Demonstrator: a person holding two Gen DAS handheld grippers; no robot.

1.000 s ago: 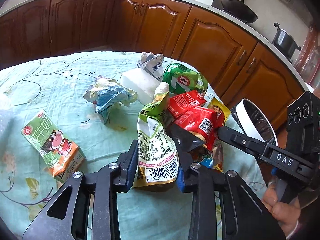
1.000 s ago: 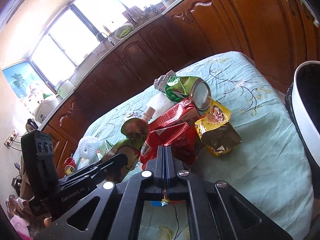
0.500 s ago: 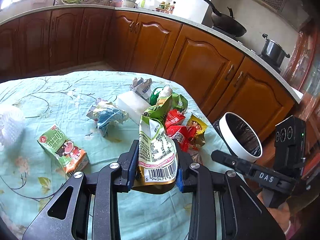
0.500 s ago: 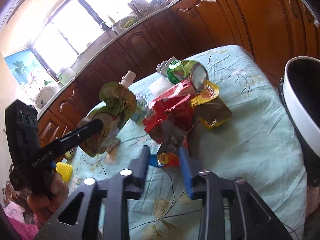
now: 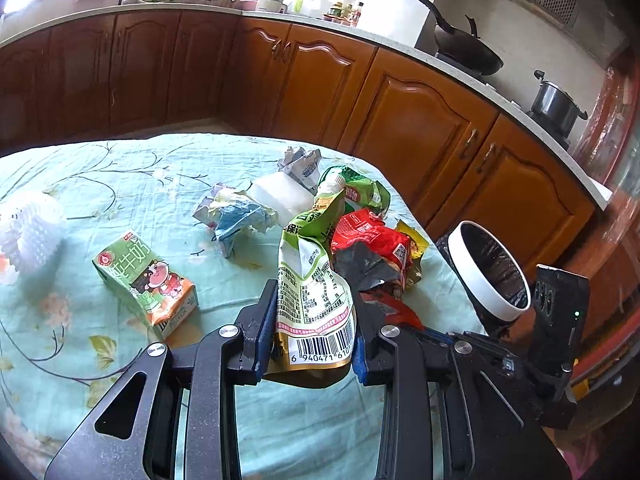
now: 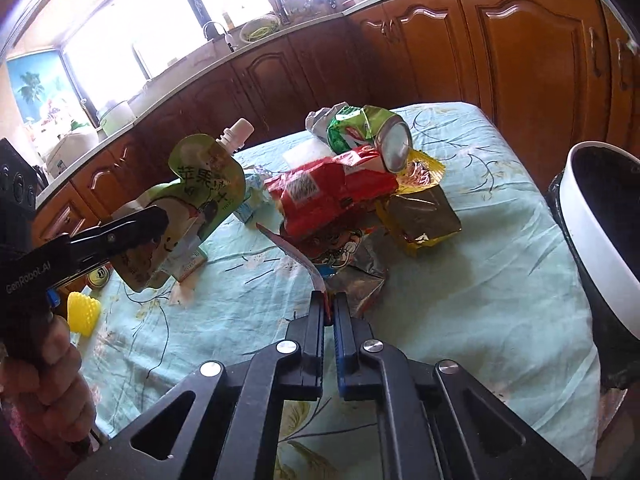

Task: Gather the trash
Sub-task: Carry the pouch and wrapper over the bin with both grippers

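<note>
My left gripper (image 5: 314,328) is shut on a green spouted drink pouch (image 5: 316,280) and holds it above the table; the pouch also shows in the right wrist view (image 6: 192,200). My right gripper (image 6: 329,312) is shut on the edge of a red snack wrapper (image 6: 316,256) lifted from the pile. The pile holds red wrappers (image 6: 332,188), a crushed green can (image 6: 368,132) and a yellow packet (image 6: 420,216). A white-rimmed trash bin with a black liner (image 6: 592,240) stands off the table's right edge.
A milk carton (image 5: 144,280), crumpled blue-white paper (image 5: 236,216), a white foam block (image 5: 280,196) and a white mesh sleeve (image 5: 28,232) lie on the floral tablecloth (image 5: 100,184). A yellow foam net (image 6: 82,312) lies near the left hand. Wooden cabinets ring the table.
My right gripper has closed on the red wrapper and pulled its edge up. My left gripper has lifted the pouch higher and drawn back from the pile.
</note>
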